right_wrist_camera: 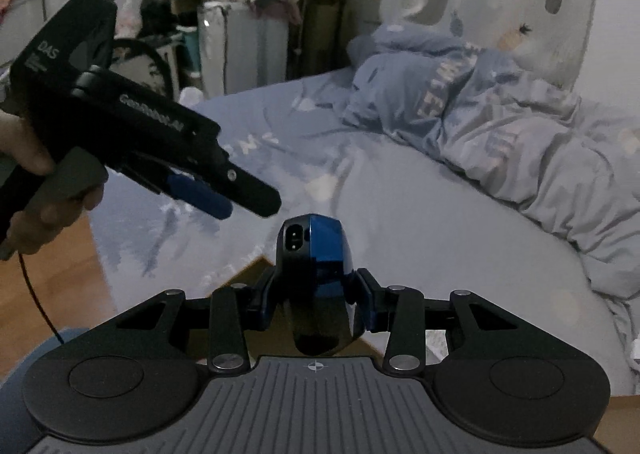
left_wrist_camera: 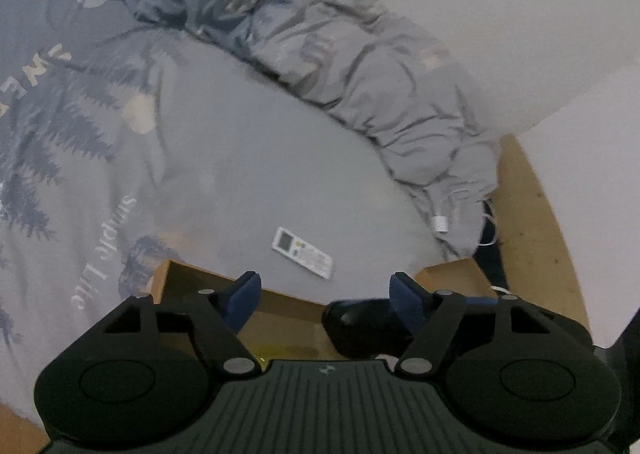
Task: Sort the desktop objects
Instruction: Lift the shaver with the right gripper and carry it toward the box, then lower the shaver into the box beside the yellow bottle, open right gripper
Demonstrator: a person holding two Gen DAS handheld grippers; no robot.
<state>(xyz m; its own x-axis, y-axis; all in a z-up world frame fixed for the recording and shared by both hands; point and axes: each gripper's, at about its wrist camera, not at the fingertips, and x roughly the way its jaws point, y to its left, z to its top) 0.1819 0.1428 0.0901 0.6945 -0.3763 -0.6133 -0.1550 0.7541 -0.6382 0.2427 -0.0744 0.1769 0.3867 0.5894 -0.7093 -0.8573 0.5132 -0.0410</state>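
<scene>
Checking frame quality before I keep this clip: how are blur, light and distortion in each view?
Left wrist view: dim, motion-smeared; the white remote control on the grey printed duvet is soft; fisheye bends the edges. Right wrist view: sharper on the blue-and-black plastic device in the jaws, background clutter blurred, glare on its blue face.

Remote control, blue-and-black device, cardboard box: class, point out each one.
remote control (left_wrist_camera: pixel 303 253): left wrist view, its white face.
blue-and-black device (right_wrist_camera: pixel 320 270): right wrist view, its blue side.
cardboard box (left_wrist_camera: pixel 280 318): left wrist view, its inner wall.

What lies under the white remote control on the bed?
The white remote control lies flat on the grey bed sheet. Whatever is beneath the sheet is covered. A cardboard box edge sits nearer the camera.
</scene>
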